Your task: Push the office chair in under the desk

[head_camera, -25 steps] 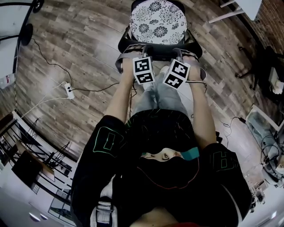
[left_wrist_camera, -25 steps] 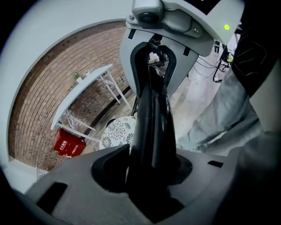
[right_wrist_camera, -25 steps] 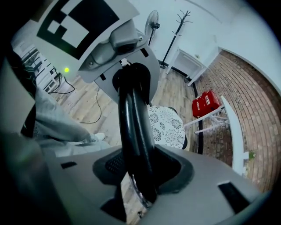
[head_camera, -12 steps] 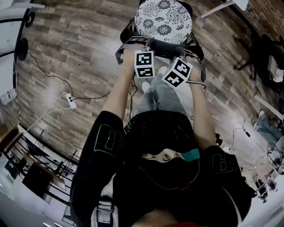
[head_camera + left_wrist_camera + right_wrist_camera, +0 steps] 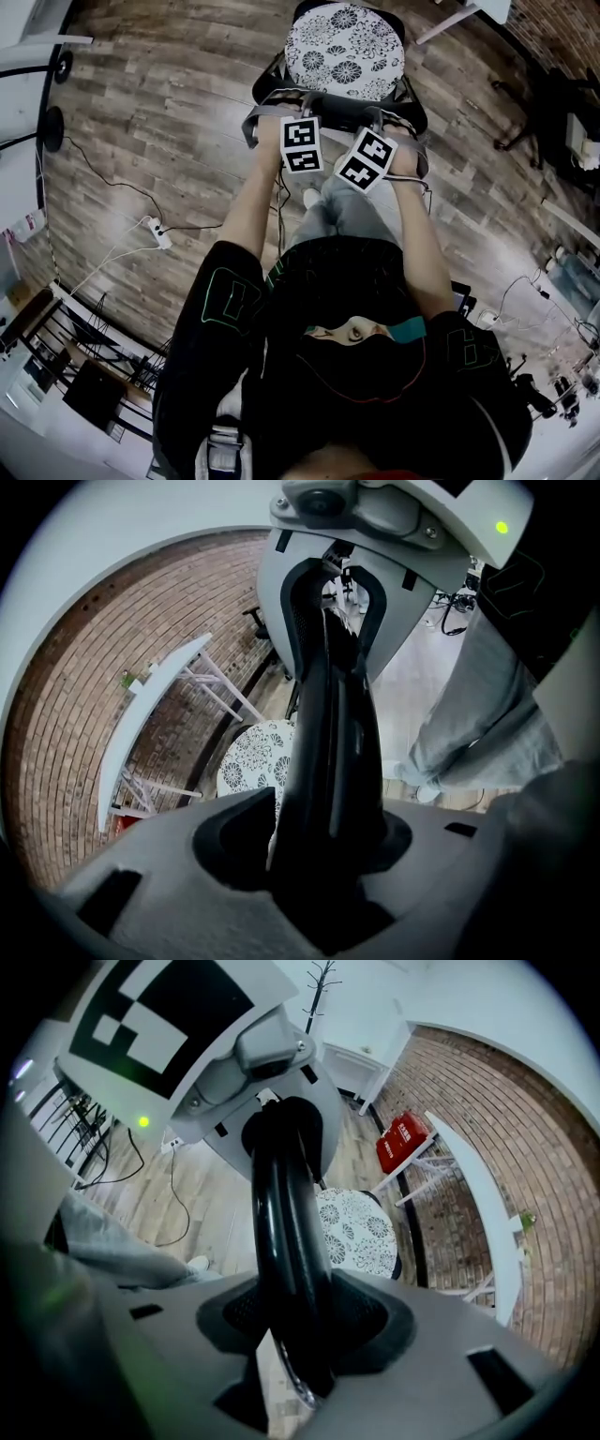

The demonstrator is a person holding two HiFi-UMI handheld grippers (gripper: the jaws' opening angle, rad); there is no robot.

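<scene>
The office chair has a round floral seat (image 5: 344, 52) and a black back (image 5: 339, 103). It stands at the top of the head view, straight ahead of the person. My left gripper (image 5: 298, 108) and right gripper (image 5: 380, 114) both point steeply down, side by side on the back's top edge. In the left gripper view the black back (image 5: 333, 724) runs between the jaws of the left gripper (image 5: 323, 855), which is shut on it. In the right gripper view the right gripper (image 5: 300, 1335) is shut on the back's rim (image 5: 286, 1213). The white desk (image 5: 469, 11) lies beyond the chair against a brick wall.
A power strip (image 5: 157, 232) and cables lie on the wood floor to the left. A black stand base (image 5: 52, 127) sits at far left. Cluttered shelving runs along the lower left and right edges. A red box (image 5: 398, 1143) stands by the desk legs.
The person and the chair have moved forward over the floor; the power strip has slid down the picture. Both marker cubes have rolled a little. Both grippers stay on the chair back.
</scene>
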